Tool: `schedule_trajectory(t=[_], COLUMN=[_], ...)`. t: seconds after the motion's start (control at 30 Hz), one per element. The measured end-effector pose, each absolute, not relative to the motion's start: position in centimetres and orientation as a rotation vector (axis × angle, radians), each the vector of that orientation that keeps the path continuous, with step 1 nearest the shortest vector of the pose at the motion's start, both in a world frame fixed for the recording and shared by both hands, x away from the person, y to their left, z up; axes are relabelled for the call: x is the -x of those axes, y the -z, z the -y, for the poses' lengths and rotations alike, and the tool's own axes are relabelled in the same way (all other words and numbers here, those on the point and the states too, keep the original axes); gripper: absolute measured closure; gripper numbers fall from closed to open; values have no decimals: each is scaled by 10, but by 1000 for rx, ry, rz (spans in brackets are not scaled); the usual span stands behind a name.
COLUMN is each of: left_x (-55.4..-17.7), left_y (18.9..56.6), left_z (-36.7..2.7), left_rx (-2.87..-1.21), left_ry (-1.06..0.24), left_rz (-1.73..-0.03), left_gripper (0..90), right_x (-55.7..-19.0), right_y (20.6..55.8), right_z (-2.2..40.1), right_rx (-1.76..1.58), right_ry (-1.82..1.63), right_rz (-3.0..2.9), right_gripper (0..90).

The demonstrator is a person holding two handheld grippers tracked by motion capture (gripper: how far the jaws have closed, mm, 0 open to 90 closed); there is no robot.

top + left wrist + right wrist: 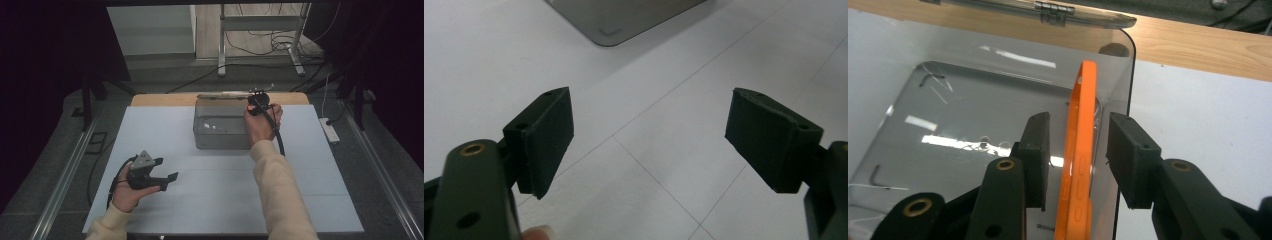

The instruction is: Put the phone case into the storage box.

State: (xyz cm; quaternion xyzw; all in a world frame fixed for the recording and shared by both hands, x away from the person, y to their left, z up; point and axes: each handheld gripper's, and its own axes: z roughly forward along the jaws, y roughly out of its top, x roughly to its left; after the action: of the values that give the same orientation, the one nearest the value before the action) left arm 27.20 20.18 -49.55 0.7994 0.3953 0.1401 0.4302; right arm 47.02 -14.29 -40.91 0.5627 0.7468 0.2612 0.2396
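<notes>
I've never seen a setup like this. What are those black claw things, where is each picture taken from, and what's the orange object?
No robot here: a person at a table holds a hand-operated two-jaw gripper in each hand. The high view looks down from above the person. The other two come from small cameras riding on the grippers, looking along their black jaws.

The left gripper hovers over the bare white surface, jaws wide apart and holding nothing.

The right gripper reaches over a clear box with a hinged lid folded back. Between its jaws stands an orange case, edge-on, perhaps a phone case. The pads sit beside it with visible gaps, so it looks loose rather than squeezed, at the box's right wall. Whether it rests on the bottom, I can't tell.
</notes>
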Motion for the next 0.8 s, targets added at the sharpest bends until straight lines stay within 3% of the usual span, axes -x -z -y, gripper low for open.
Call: schedule_trajectory(t=[0.8], left_x=[-275], left_y=[498], left_z=[-201], left_rx=[-2003], left_ry=[-348], left_rz=[-1002], left_gripper=[193], right_x=[-464], right_y=[402], right_z=[154], right_rx=[-1489], right_ry=[-809], right_rz=[-2134], right_gripper=[590])
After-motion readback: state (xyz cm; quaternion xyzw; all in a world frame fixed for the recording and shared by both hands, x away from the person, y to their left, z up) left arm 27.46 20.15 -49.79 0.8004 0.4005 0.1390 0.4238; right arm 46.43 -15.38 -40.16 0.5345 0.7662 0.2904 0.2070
